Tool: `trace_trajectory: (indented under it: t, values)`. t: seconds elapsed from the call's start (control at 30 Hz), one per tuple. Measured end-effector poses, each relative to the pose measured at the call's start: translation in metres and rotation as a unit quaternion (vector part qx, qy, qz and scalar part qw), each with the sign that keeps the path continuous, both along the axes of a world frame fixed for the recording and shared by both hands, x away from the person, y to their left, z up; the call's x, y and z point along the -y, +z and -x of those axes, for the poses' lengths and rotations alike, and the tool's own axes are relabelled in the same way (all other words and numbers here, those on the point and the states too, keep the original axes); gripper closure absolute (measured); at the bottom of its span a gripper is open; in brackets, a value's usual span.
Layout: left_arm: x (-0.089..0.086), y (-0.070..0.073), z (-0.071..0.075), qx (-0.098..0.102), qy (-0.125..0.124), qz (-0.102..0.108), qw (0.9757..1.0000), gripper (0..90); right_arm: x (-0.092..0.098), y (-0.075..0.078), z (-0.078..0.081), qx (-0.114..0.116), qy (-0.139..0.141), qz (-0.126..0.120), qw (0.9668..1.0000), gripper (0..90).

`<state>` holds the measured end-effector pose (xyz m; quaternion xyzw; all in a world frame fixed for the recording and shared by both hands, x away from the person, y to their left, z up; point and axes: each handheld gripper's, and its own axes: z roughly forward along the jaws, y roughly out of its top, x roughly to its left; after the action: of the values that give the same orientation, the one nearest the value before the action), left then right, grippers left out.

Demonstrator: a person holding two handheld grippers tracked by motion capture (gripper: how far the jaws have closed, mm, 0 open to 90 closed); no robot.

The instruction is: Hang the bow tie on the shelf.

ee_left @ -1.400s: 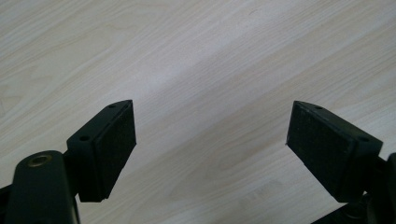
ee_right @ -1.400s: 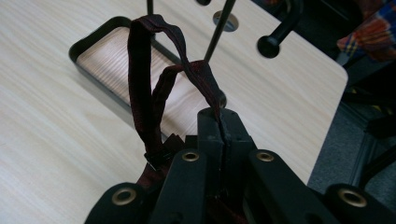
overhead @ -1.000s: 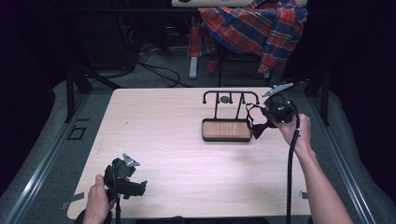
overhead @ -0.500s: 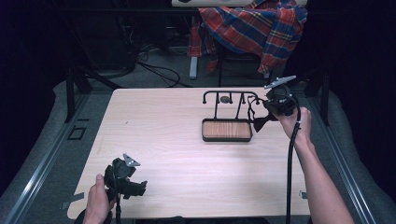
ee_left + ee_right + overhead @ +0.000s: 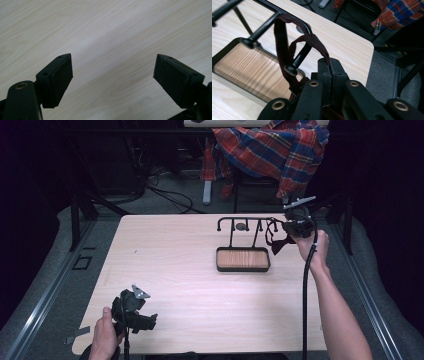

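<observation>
A black metal rack (image 5: 245,219) rises from a wood-floored tray (image 5: 242,259) right of the table's middle. My right gripper (image 5: 292,227) hovers at the rack's right end, shut on a dark maroon strap (image 5: 283,42). The strap loops over one of the rack's black pegs (image 5: 297,60), and its bow-shaped part (image 5: 280,243) hangs below beside the tray. In the right gripper view the jaws (image 5: 329,66) meet with the strap pinched between them. My left gripper (image 5: 142,320) rests low near the table's front left, open (image 5: 112,75), with bare wood between its pads.
The light wooden table (image 5: 175,265) has rounded corners. A small round dark object (image 5: 241,226) lies behind the rack. Beyond the far edge stands a chair draped with a plaid cloth (image 5: 275,147), with cables on the floor. Metal rails run along both sides.
My right gripper has moved toward the table's far edge, carrying the strap up along the rack's right end. The left gripper has stayed in place.
</observation>
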<state>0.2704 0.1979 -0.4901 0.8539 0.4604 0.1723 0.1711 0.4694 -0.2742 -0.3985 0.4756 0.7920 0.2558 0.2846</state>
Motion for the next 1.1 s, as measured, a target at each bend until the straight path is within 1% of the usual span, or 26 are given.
trace_trajectory:
  t: [0.03,0.1,0.17,0.2,0.3,0.33,0.57,0.6,0.67,0.73,0.77,0.87,0.93,1.0,1.03,1.1]
  values:
    - [0.000,0.000,0.000,0.000,-0.001,-0.002,1.0000,16.0,0.000,-0.005,-0.004,-0.006,-0.003,-0.007,0.9999,89.1]
    - [0.000,0.000,0.001,0.002,0.000,-0.003,1.0000,16.0,0.001,-0.010,-0.007,-0.002,-0.007,-0.015,0.9999,89.1]
    - [0.000,0.000,0.001,0.002,-0.001,-0.001,1.0000,16.0,0.003,-0.014,-0.010,-0.012,-0.011,-0.029,0.9995,89.1]
    - [0.000,0.000,0.000,0.001,-0.001,-0.003,1.0000,16.0,0.003,-0.016,-0.012,-0.013,-0.011,-0.033,0.9993,89.0]
    - [0.001,0.000,0.001,0.002,-0.001,-0.003,1.0000,16.0,0.004,-0.019,-0.014,-0.018,-0.012,-0.038,0.9990,89.0]
    - [0.001,0.000,0.000,0.000,-0.001,-0.003,1.0000,16.0,0.005,-0.022,-0.015,-0.023,-0.014,-0.045,0.9986,88.9]
    - [0.001,0.000,0.001,0.000,-0.001,-0.003,1.0000,16.0,0.011,-0.035,-0.017,-0.041,-0.018,-0.073,0.9963,88.5]
    - [0.001,0.000,0.001,0.001,-0.002,-0.003,1.0000,16.0,0.011,-0.035,-0.017,-0.041,-0.018,-0.073,0.9963,88.5]
    - [0.001,0.000,0.001,0.001,-0.002,-0.003,1.0000,16.0,0.012,-0.041,-0.016,-0.050,-0.015,-0.084,0.9951,88.3]
    - [0.001,0.000,0.001,0.001,-0.002,-0.003,1.0000,16.0,0.013,-0.042,-0.016,-0.054,-0.014,-0.084,0.9949,88.2]
    - [0.001,0.000,0.001,0.002,-0.002,-0.004,1.0000,16.0,0.014,-0.045,-0.016,-0.058,-0.012,-0.096,0.9936,87.8]
    - [0.001,0.000,0.001,-0.001,-0.003,-0.004,1.0000,16.0,0.014,-0.048,-0.015,-0.063,-0.010,-0.097,0.9932,87.5]
    - [0.001,0.000,0.001,0.000,-0.003,-0.004,1.0000,16.0,0.015,-0.051,-0.015,-0.072,-0.007,-0.103,0.9920,86.4]
    - [0.001,0.000,0.001,0.001,-0.003,-0.004,1.0000,16.0,0.015,-0.052,-0.015,-0.075,-0.006,-0.104,0.9917,85.7]
    - [0.001,0.000,0.001,0.001,-0.002,-0.004,1.0000,16.0,0.015,-0.055,-0.015,-0.082,0.002,-0.109,0.9906,84.4]
    - [0.001,0.000,0.001,0.001,-0.003,-0.003,1.0000,16.0,0.015,-0.056,-0.015,-0.084,0.004,-0.110,0.9904,83.4]
